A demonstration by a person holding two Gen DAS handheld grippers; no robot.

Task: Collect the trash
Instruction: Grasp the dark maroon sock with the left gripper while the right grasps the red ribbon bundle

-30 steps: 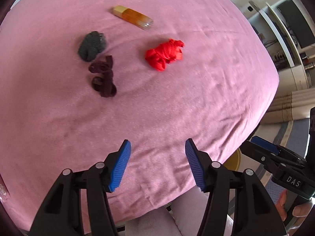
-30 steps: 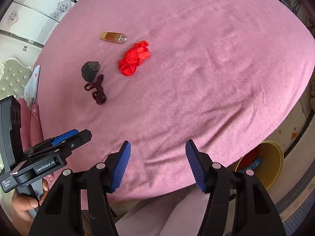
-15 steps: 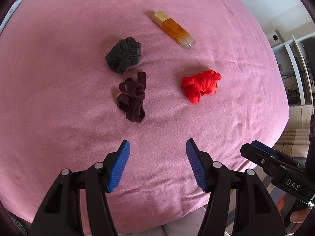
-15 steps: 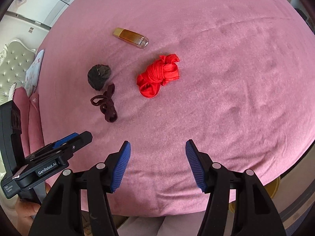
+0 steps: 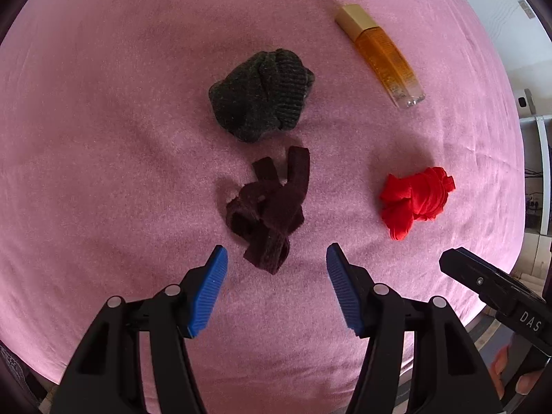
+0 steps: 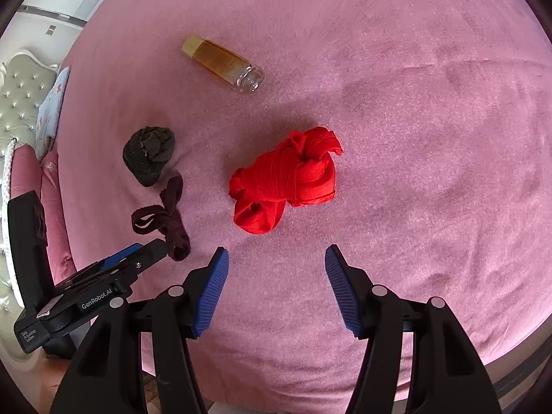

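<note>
Two grippers I hold over pink bedspread (image 5: 103, 138) | left gripper (image 5: 276, 265) – jaws apart, empty, above knotted maroon fabric strip (image 5: 269, 207) | right gripper (image 6: 276, 262) – jaws apart, empty, near red knotted cloth bundle (image 6: 286, 179)

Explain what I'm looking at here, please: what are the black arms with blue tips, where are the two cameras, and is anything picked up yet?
There is no robot: a person holds a two-finger gripper in each hand, and a wide-angle camera on each one looks along its fingers. One picture comes from the left gripper, the other from the right gripper; each also catches the other tool at its edge. The blue tips are the finger pads.

Both look down on a pink bedspread. On it lie a dark green knitted bundle, a knotted maroon cloth, a red cloth bundle and an amber bottle on its side.

Nothing is held. Both grippers are open and empty; the left is lined up with the maroon cloth, the right with the red bundle.
</note>
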